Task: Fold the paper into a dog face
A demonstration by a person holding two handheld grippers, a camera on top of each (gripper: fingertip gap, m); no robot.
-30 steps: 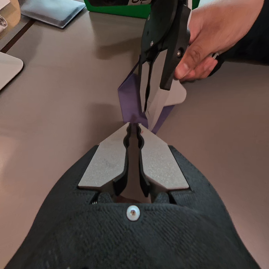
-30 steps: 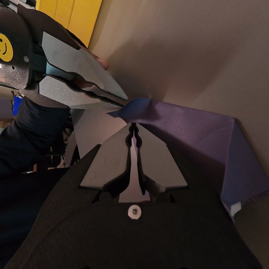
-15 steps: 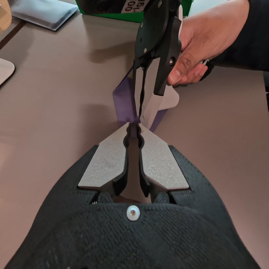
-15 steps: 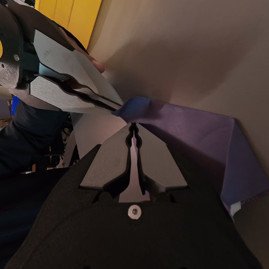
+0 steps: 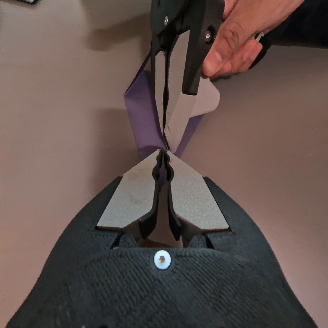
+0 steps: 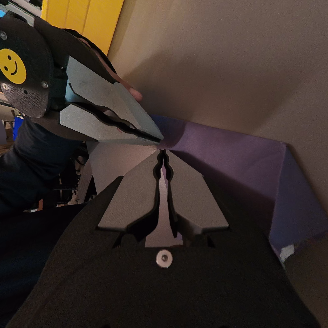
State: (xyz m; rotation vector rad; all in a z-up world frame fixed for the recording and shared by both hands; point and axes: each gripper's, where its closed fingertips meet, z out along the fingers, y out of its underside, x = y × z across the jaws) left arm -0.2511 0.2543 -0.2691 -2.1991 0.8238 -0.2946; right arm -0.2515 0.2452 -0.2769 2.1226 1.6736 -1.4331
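Note:
The paper (image 5: 142, 115) is purple on one side and white on the other, partly folded and lifted off the table. My left gripper (image 5: 163, 152) is shut on its near corner, with purple showing between the fingers. My right gripper (image 5: 166, 140) comes down from above and is shut on the same corner, tip to tip with the left. In the right wrist view the right gripper (image 6: 163, 151) pinches the paper (image 6: 230, 159) where the white flap (image 6: 115, 156) meets the purple. The left gripper (image 6: 158, 139) closes in from the left, almost touching.
The beige table (image 5: 62, 124) lies under the paper. A person's hand (image 5: 239, 44) in a dark sleeve holds the right gripper. A yellow panel (image 6: 79, 26) stands beyond the table edge. A folded purple wall of paper (image 6: 292, 195) rises at the right. The tips of both grippers are at nearly the same place.
The two gripper tips have drawn together at the paper's corner. The left gripper has moved forward and tilted down, so the right gripper and the paper look larger.

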